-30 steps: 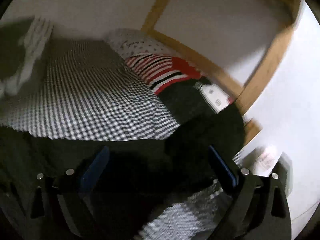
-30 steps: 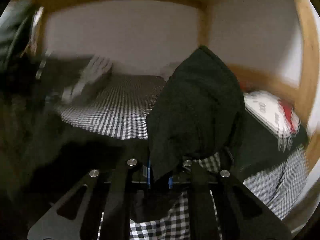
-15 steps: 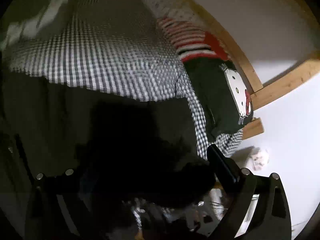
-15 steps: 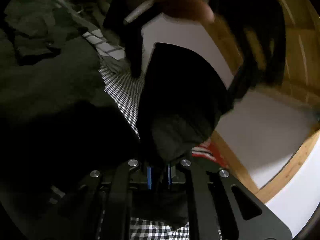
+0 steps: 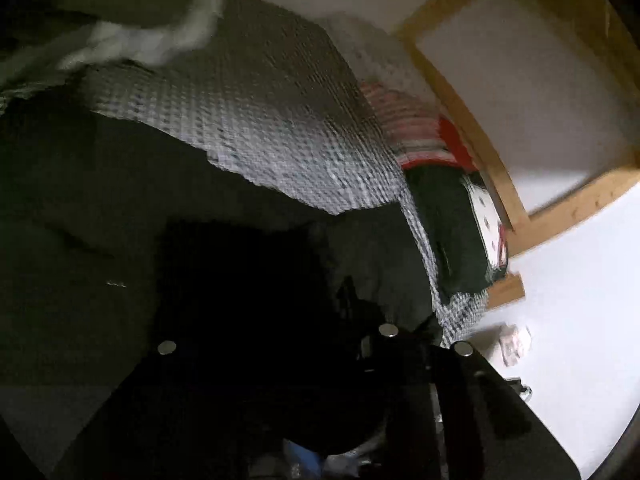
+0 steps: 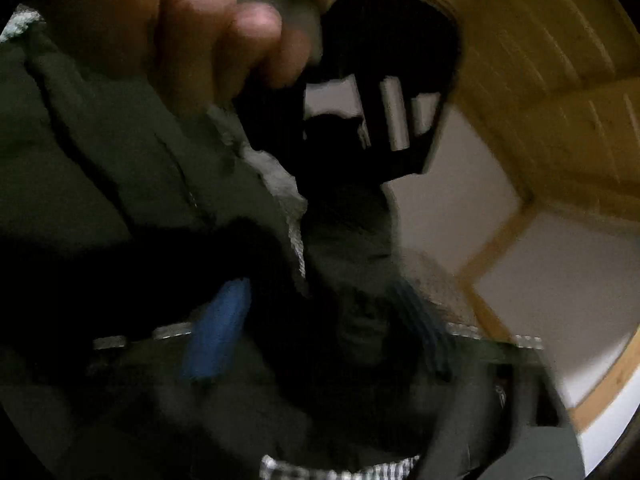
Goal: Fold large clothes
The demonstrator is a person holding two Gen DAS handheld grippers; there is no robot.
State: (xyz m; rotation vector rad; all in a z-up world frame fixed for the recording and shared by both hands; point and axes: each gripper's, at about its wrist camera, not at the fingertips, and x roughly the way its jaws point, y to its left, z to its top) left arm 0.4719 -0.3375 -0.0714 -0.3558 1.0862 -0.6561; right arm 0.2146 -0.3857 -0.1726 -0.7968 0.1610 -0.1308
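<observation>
A large dark garment (image 5: 100,220) lies spread over the checkered bed sheet (image 5: 280,120). A black fold of it is bunched over my left gripper (image 5: 280,320), whose jaws are closing on it; the cloth hides the pads. In the right wrist view my right gripper (image 6: 320,292) is opening. Its blue pads (image 6: 218,332) stand wide apart, with dark cloth (image 6: 352,240) loose between them and not pinched. Just ahead, a person's hand (image 6: 200,40) holds the black body of the other gripper (image 6: 380,120).
A red-and-white striped cloth (image 5: 408,128) and a dark folded garment with a white cartoon print (image 5: 452,232) lie by the wooden bed frame (image 5: 492,168). A white fleecy item (image 5: 160,40) sits at the far left. A white wall lies to the right.
The left jaws have come together around the black cloth. The right jaws, shut on a dark fold before, have sprung apart and let it go. Both views have swung and rolled.
</observation>
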